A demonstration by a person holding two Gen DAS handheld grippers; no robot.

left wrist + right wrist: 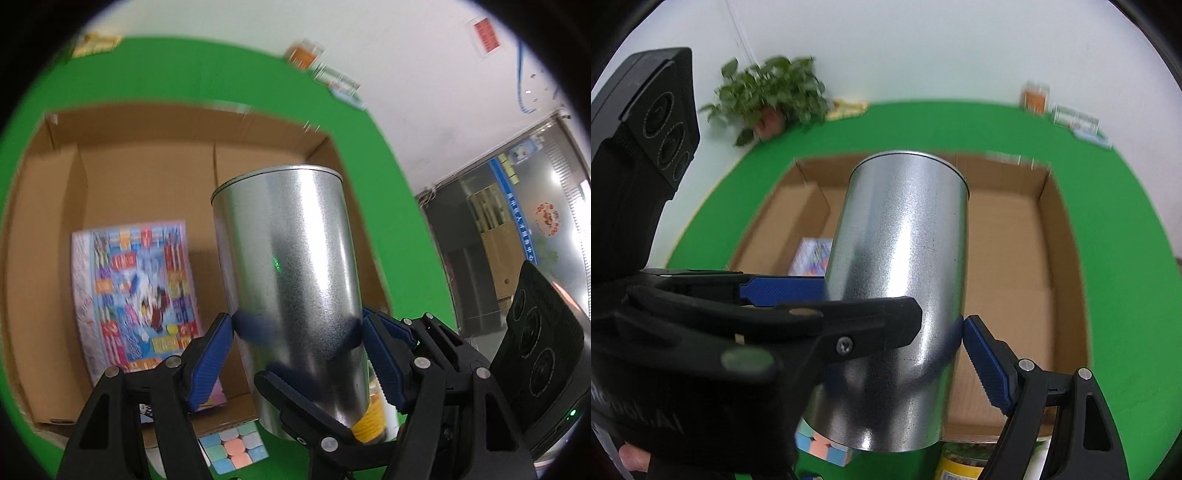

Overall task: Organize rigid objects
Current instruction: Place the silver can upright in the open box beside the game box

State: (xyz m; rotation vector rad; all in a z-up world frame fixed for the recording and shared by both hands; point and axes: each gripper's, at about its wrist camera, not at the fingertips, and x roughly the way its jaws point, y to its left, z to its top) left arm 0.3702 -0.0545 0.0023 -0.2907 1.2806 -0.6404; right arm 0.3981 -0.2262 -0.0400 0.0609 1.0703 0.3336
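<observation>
Gripping from both sides, your two hand-held grippers clamp one tall metal can (pixel 291 291) between them, tilted and raised over the open cardboard box (pixel 48 229) on the green counter (pixel 373 177). Your left hand-held gripper (pixel 299 325) points steeply down, its blue pads pressed against the can's lower sides. Your right hand-held gripper (pixel 892 306) also angles down; one blue pad (pixel 988 363) meets the can on the right, while the other is hidden behind the left tool's black finger, which crosses the can's front.

Your left camera shows a colourful flat box (pixel 136 295) lying inside the cardboard box, a pastel puzzle cube (pixel 232 448) on the counter under the can, and a glass door to the right. Your right camera shows a potted plant (pixel 768 99) at the counter's far edge, and your gloved left hand (pixel 713 413) around the left tool.
</observation>
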